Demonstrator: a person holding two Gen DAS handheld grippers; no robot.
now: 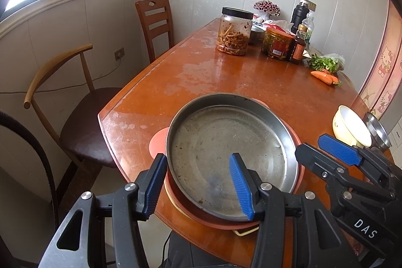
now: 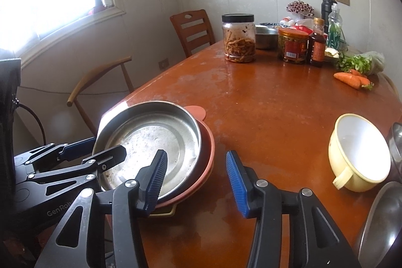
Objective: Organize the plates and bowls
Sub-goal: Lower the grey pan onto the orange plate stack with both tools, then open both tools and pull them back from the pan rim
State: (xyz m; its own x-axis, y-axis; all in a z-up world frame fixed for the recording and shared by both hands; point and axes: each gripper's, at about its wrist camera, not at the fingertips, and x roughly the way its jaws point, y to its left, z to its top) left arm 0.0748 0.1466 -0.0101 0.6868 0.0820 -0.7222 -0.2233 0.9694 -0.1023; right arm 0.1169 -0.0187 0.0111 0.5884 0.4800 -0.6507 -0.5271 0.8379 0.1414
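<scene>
Steel plate [image 1: 231, 155] sits on orange plate [image 1: 297, 142] at near-left table [image 1: 251, 77] edge; stack begun. Left gripper [image 1: 198, 182] wide open, straddling steel plate's near rim, gripping nothing. Right gripper [image 2: 196, 180] wide open, empty, over bare table just right of stack. Cream bowl [image 2: 359, 152] tilted at right, beside steel bowls [image 2: 397, 142]. Likely step: stacking dishes. Next move probably: right gripper reaches right, closes on cream bowl's rim.

Both grippers fill the lower frame, left gripper [image 1: 198, 182] and right gripper [image 2: 196, 180], jaws spread wide, gripping nothing.
</scene>
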